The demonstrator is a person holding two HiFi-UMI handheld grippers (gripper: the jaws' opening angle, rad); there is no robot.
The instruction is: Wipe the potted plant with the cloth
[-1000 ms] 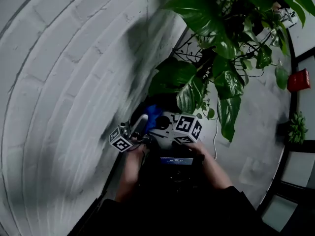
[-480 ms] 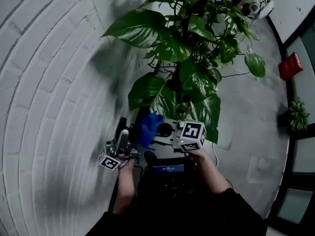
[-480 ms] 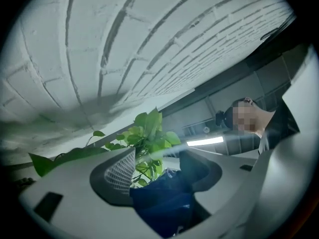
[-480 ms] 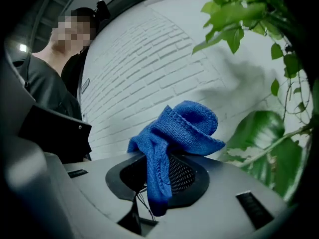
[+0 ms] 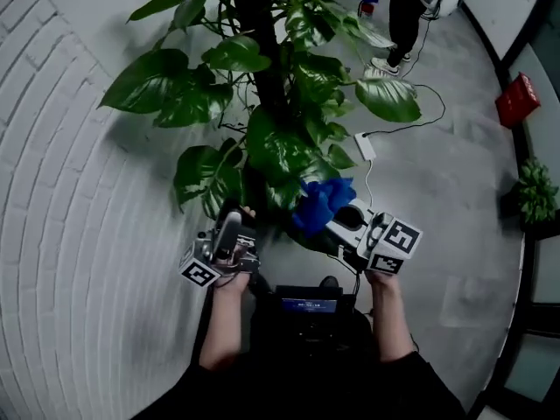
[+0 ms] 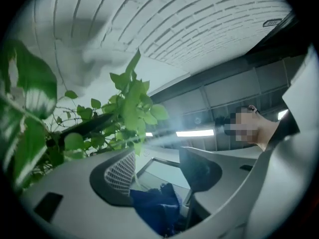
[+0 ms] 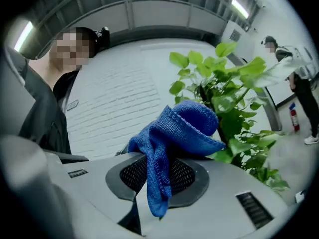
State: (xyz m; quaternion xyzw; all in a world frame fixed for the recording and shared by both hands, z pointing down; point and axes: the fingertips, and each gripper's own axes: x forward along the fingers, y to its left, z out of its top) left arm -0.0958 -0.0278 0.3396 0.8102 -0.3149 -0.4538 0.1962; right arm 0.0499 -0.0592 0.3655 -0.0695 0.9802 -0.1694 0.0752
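Note:
The potted plant (image 5: pixel 271 138) stands by the wall, its big glossy leaves spreading over both grippers in the head view. A crumpled blue cloth (image 5: pixel 319 204) is against its lower leaves, and my right gripper (image 5: pixel 331 223) is shut on it. In the right gripper view the cloth (image 7: pixel 177 133) bulges out of the closed jaws (image 7: pixel 157 176), with foliage (image 7: pixel 234 98) just beyond. My left gripper (image 5: pixel 231 221) points up under the left leaves. Its jaws (image 6: pixel 159 176) stand apart and grip nothing. The cloth (image 6: pixel 157 208) shows low beyond them, with leaves (image 6: pixel 132 103) above.
A white brick wall (image 5: pixel 70 191) curves along the left. A person (image 5: pixel 402 7) stands at the back on the grey floor, where a white cable and adapter (image 5: pixel 363 145) lie. A red object (image 5: pixel 516 99) and a small plant (image 5: pixel 529 191) sit at the right.
Both grippers have risen toward the foliage. The right one carried the blue cloth up and to the right, against the lower leaves. More of the plant has come into view.

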